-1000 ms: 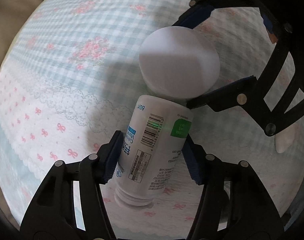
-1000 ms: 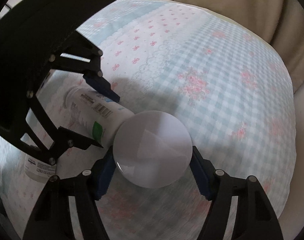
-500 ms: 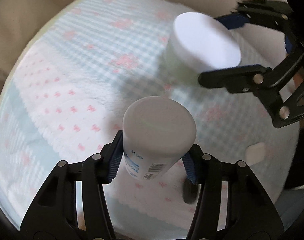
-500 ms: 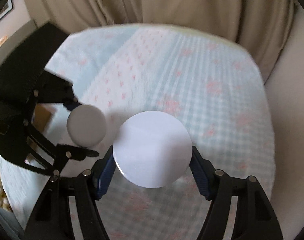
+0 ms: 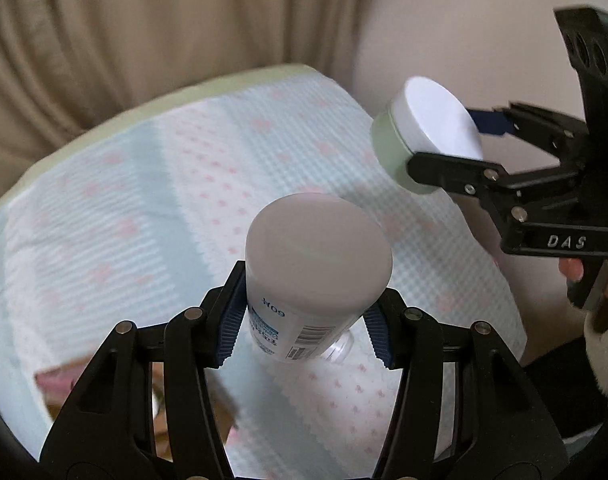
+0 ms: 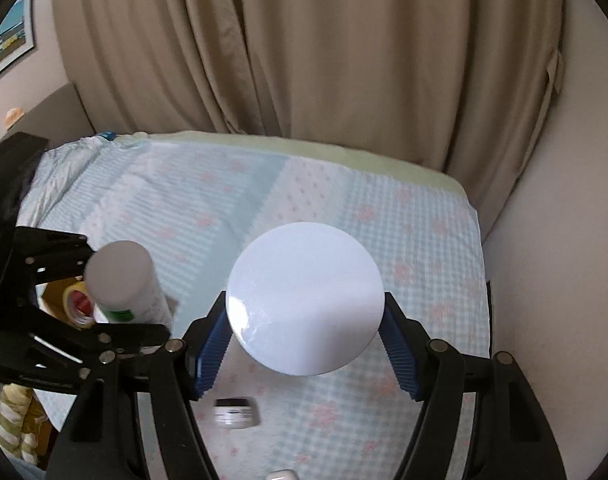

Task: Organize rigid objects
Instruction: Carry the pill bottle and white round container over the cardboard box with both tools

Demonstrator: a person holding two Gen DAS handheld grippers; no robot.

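At the far left of the right wrist view, the left gripper (image 6: 137, 296) reaches in from the side, its black fingers clamped on a white bottle (image 6: 121, 282) with a green label patch. Behind that bottle, low at the left edge, a roll of yellow tape (image 6: 77, 304) sits in what looks like a cardboard box. In the left wrist view the same gripper (image 5: 304, 326) fills the foreground: its blue-ribbed pads (image 5: 227, 330) press on both sides of the white bottle (image 5: 316, 256), which is held clear above the bed with its flat end toward the camera and printed label and barcode visible lower down.

The bedspread (image 5: 175, 184) lies beneath — pale blue gingham and stripes with pink bows and flowers — and beige curtains (image 6: 304, 48) hang behind it. A brown box (image 5: 63, 384) shows blurred at the lower left of the left wrist view.

Moving right, the right gripper (image 6: 308, 356) grips a round jar (image 6: 304, 298) between its blue pads, the white lid facing the lens, raised off the bedspread. On the bed under it lies a small dark-lidded jar (image 6: 235, 412), blurred, and a small white object (image 6: 281, 475) at the bottom edge. In the left wrist view the right gripper (image 5: 460, 140) enters from the right, closed on that jar (image 5: 420, 132), whose pale green body shows under the white lid. The two held items are well apart.
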